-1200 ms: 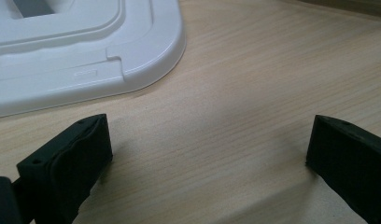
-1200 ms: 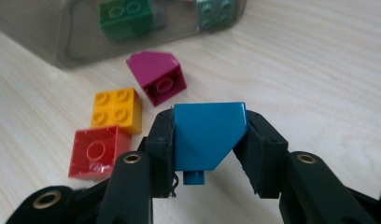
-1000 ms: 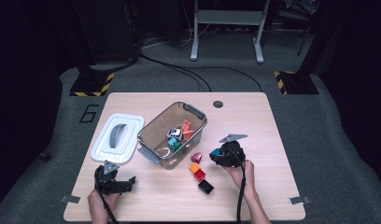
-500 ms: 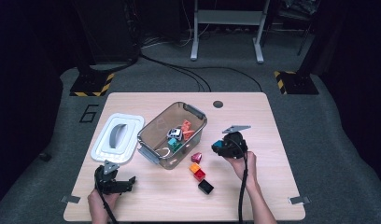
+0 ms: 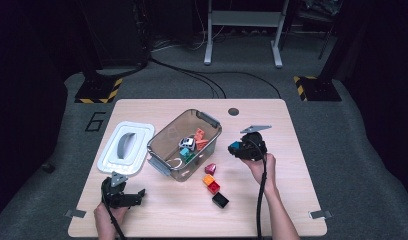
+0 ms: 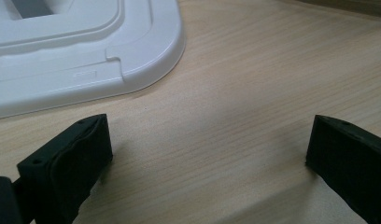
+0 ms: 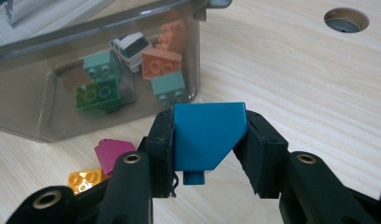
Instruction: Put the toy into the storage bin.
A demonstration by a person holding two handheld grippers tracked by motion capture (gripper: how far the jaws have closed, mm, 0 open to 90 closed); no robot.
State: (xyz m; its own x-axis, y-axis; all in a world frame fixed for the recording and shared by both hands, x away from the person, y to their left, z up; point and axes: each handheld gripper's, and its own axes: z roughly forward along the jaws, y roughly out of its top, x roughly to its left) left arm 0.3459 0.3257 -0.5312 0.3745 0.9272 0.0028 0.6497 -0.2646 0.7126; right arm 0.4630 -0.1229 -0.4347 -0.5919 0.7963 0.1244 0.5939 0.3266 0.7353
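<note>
The right gripper [image 7: 208, 140] clamps a blue slope-sided plastic brick [image 7: 207, 135] above the table, beside the clear plastic bin [image 7: 48, 126]; its jaws cover the brick's flanks. The left gripper [image 6: 207, 154] rests open by the white plastic lid [image 6: 86, 60], which is cut off at the frame edge.

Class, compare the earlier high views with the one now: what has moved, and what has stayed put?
The right gripper, shut on the blue block, has lifted away from the person, nearer the bin. The left gripper, the white lid and the loose blocks stayed put.
</note>
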